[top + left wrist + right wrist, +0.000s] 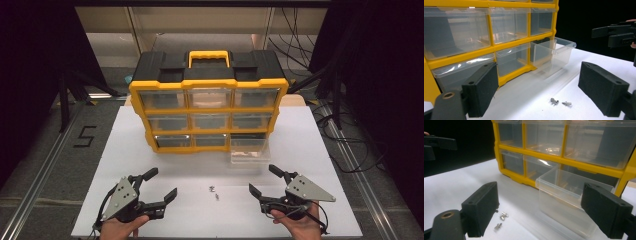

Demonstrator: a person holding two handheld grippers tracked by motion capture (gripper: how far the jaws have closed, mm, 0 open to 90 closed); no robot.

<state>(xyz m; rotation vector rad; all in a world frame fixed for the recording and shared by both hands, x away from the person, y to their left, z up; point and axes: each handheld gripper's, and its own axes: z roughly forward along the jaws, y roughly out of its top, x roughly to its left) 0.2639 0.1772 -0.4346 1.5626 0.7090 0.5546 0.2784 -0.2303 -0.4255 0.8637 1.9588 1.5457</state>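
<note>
A yellow and black drawer cabinet (208,100) with 9 clear drawers stands at the far side of the white table (125,150). Its bottom right drawer (248,150) is pulled out. 2 or 3 small metal screws (214,192) lie on the table between the left gripper (160,185) and the right gripper (262,180). Both have jaws wide apart, holding nothing.

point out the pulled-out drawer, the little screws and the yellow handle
pulled-out drawer (554,56), left gripper view, on its clear front wall
little screws (214,192), high view, on the small metal cluster lying on the white table
yellow handle (209,53), high view, on its top bar
</note>
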